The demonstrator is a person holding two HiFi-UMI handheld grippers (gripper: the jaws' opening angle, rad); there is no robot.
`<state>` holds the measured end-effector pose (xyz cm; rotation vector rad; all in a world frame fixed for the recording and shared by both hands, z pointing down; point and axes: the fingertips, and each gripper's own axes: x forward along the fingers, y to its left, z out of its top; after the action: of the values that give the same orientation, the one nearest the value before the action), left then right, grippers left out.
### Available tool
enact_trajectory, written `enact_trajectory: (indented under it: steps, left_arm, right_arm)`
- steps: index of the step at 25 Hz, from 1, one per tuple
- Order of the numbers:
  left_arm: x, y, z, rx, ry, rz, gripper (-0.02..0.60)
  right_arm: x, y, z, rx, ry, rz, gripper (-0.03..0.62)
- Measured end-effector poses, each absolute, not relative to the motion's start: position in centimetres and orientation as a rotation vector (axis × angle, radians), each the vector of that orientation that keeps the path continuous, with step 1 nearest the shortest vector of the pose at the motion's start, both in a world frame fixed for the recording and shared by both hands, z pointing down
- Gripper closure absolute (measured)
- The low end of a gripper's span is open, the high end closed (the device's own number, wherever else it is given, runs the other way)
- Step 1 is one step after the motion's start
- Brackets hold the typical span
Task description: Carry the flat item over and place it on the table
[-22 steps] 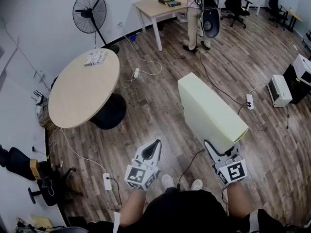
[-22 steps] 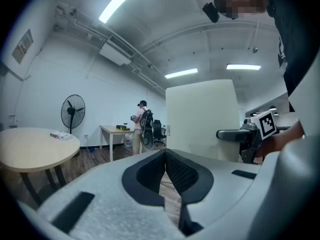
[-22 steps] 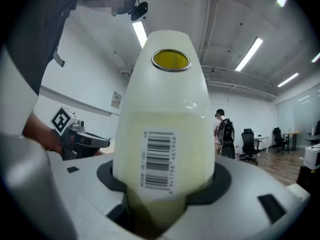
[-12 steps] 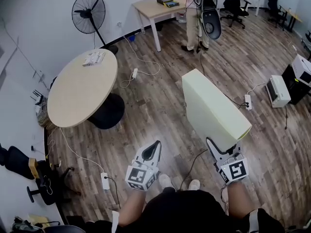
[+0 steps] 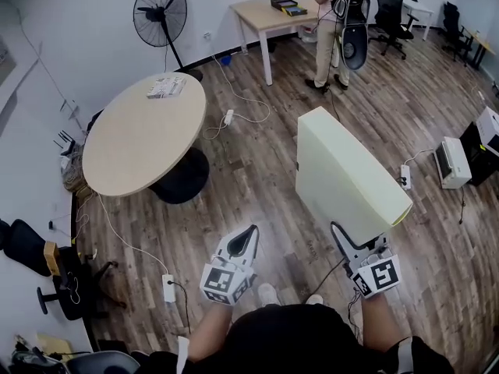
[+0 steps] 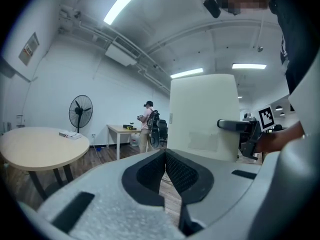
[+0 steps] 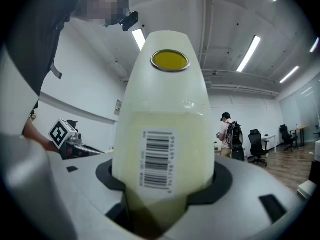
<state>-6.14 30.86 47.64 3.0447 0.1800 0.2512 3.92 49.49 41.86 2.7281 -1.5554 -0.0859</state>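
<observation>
Right gripper point(image 5: 352, 248) is pinching the lower end of the pale yellow slab point(image 5: 343, 178), its jaws pressing on either broad face. The slab is rising out of the jaws and tilting away over the wooden floor point(image 5: 257, 170). A barcode label point(image 7: 157, 159) is showing on the slab's narrow edge just above the pads, its digits too small to read. A round yellow sticker point(image 7: 170, 60) is sitting near the top of that edge. Left gripper point(image 5: 243, 244) is hanging alongside, jaws pressed together on nothing. The round table point(image 5: 140, 135) is standing well apart, to the left.

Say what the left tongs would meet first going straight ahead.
Likely nothing near: the left tongs aim just past the left edge of the flat item, toward the far person. Depth unclear; they might graze it.
</observation>
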Motion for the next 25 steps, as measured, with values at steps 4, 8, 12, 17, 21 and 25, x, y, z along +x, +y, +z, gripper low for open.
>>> enact_trajectory:
  steps: [4,8,12,17,21,25]
  left_arm:
    - [-7.8,26.3,47.6,3.046,0.128,0.243,0.575]
    - [-9.6,22.4,47.6,3.043,0.074,0.227,0.575]
    - [-10.4,19.2,47.9,3.037,0.013,0.230,0.575]
    - [-10.0,17.3,48.5,3.025,-0.036,0.231,0.575]
    - [-8.6,15.5,48.5,3.064,-0.081,0.250,0.575]
    - [-6.6,13.3,47.9,3.132,-0.129,0.251,0.575]
  right_arm:
    - [3.0,45.4,41.6,2.715,-1.575,-0.097,0.296]
    - [2.3,41.9,41.7,2.702,-1.574,-0.109,0.296]
    - [2.3,38.7,41.5,2.701,-1.602,-0.115,0.296]
    - [3.6,35.7,41.7,2.669,-1.650,-0.121,0.296]
    - [5.8,33.0,42.0,2.639,-1.710,-0.118,0.295]
    - [8.4,29.4,42.7,2.607,-1.789,-0.082,0.295]
